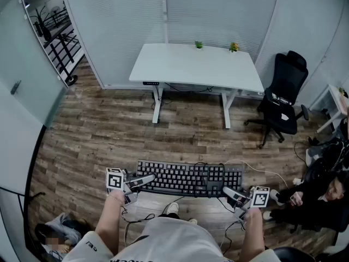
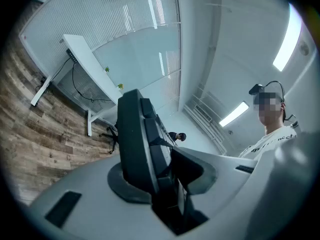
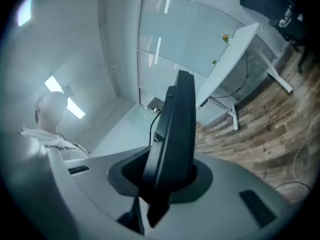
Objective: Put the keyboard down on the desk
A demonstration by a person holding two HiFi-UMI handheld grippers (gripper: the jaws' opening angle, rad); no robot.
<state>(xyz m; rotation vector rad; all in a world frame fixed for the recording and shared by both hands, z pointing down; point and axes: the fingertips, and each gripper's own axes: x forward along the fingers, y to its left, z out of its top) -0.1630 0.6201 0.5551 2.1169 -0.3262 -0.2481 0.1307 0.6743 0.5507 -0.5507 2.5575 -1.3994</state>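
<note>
— Where was the keyboard (image 1: 188, 178) at that point?

— In the air, spanning my two tongs. My left tongs (image 1: 146, 179) were clenched on its left end, my right tongs (image 1: 227, 190) on its right end. The counter (image 1: 196, 67) stood well ahead of both, across open floor (image 1: 191, 130).

— What could have gone wrong?

— Each pair pinched only a thin edge. I judged that if one hand tilted or lagged, the board could twist and slip free. A cable (image 1: 255, 167) trailing just beyond my right tongs might also have snagged.
</note>
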